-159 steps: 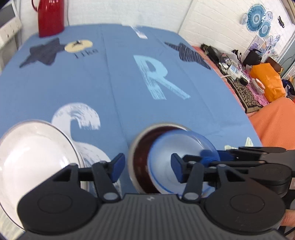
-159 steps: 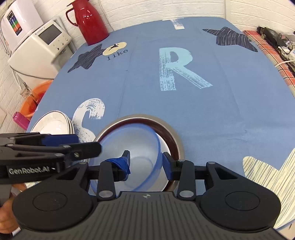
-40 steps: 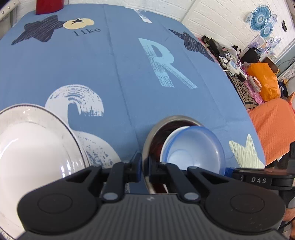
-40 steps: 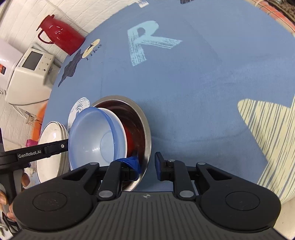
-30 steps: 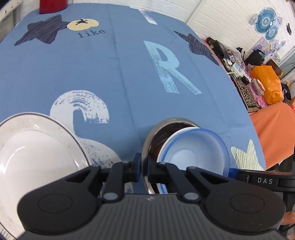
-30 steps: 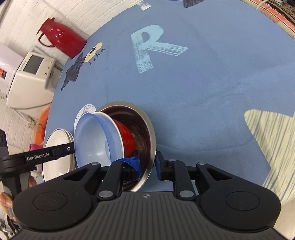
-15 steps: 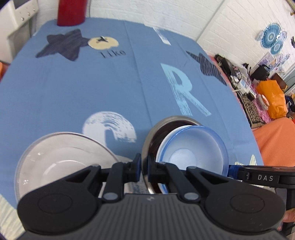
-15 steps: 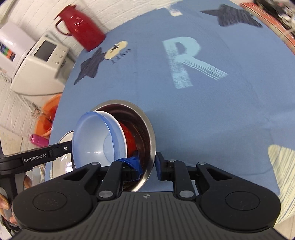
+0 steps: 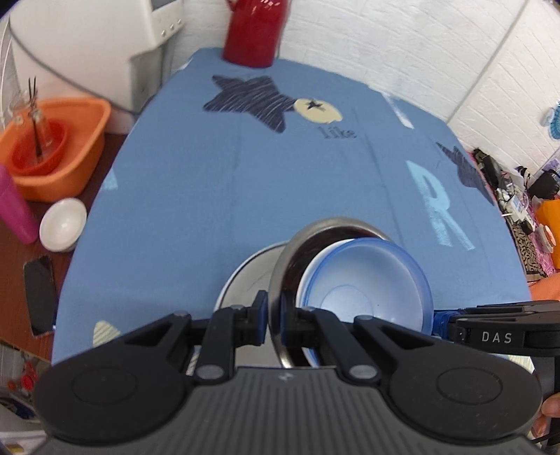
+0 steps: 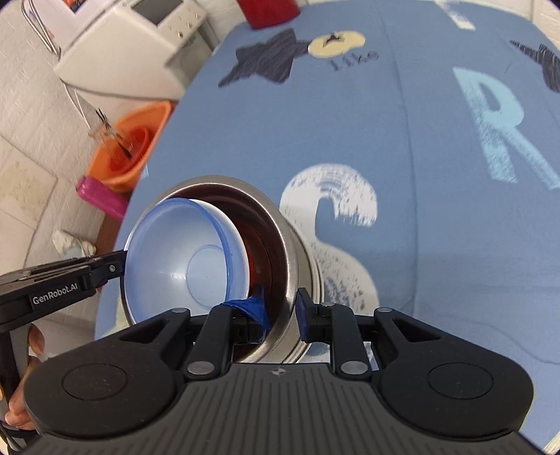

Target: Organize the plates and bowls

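Both pairs of tongs grip the same round stainless-steel bowl (image 9: 316,229), one on each side of its rim. The left tongs (image 9: 274,316) are pinched narrow across the rim, one blue pad outside the steel wall and one inside. The right tongs (image 10: 280,309) clamp the opposite edge the same way, one tape-wrapped pad inside, the other against the outer wall. Nested in the steel bowl is a dark red bowl (image 10: 259,224), and inside that a translucent pale-blue plastic bowl (image 10: 189,259), tipped toward the left tongs. The stack is tilted and sits over the stacked white plates (image 9: 245,273), whose rims show beneath it; whether it touches them I cannot tell. All this is near the edge of the tabletop's blue printed cloth (image 9: 217,182). A red thermos jug (image 9: 253,31) stands at the far end, and an orange plastic basin (image 9: 70,147) sits off to the side.
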`<move>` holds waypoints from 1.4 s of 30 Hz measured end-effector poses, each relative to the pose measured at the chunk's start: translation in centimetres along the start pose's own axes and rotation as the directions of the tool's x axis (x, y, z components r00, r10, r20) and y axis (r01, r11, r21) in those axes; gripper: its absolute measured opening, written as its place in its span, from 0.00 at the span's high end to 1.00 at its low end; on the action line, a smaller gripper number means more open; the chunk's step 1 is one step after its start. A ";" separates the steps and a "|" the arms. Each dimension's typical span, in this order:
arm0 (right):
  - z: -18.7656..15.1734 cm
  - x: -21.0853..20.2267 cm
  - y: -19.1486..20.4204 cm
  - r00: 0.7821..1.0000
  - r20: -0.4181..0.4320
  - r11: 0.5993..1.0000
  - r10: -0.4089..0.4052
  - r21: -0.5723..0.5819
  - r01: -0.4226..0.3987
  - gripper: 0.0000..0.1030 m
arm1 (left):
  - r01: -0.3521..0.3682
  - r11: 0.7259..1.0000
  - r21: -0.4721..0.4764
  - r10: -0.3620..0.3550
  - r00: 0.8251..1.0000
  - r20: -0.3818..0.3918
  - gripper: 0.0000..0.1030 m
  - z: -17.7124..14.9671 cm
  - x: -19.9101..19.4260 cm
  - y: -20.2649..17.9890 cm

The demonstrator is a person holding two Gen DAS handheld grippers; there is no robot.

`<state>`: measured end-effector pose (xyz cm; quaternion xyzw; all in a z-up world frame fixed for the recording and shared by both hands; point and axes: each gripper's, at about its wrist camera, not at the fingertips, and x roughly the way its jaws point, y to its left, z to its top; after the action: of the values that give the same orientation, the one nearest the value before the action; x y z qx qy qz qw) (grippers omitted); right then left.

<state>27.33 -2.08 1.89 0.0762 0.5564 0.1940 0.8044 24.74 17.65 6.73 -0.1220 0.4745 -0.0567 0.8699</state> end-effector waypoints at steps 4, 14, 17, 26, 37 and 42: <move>-0.4 1.7 0.1 0.999 -0.035 1.000 -0.013 0.005 0.013 0.97 | -0.004 1.000 -0.019 0.004 0.999 -0.032 1.00 -1.0 1.6 1.2; -0.1 0.9 0.6 0.999 0.016 0.996 -0.050 -0.069 0.051 0.94 | -0.006 0.999 -0.054 0.006 1.000 0.009 0.90 -1.4 2.0 2.4; -0.1 -0.1 0.3 0.994 0.064 0.992 -0.088 -0.080 0.093 0.92 | -0.006 0.998 -0.059 0.009 0.999 0.040 0.67 -1.4 1.3 2.4; -0.8 -2.5 -0.7 0.987 0.162 1.000 -0.015 0.003 0.014 0.88 | -0.035 0.999 -0.034 0.041 0.981 0.189 0.50 -1.6 -2.9 1.1; -8.8 -4.5 -0.7 0.935 0.347 0.997 -0.068 0.062 0.049 0.84 | -0.043 0.998 0.052 0.023 0.943 0.331 0.45 -8.5 -6.1 -4.8; -13.3 -4.9 -1.6 0.879 0.472 0.991 -0.076 0.136 0.013 0.82 | -0.126 0.990 0.071 0.083 0.899 0.431 0.42 -13.0 -7.4 -7.7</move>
<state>13.90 -6.79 0.70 0.1603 0.3549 0.1147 0.9139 9.88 9.75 8.03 -0.0636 0.2754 -0.0048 0.9592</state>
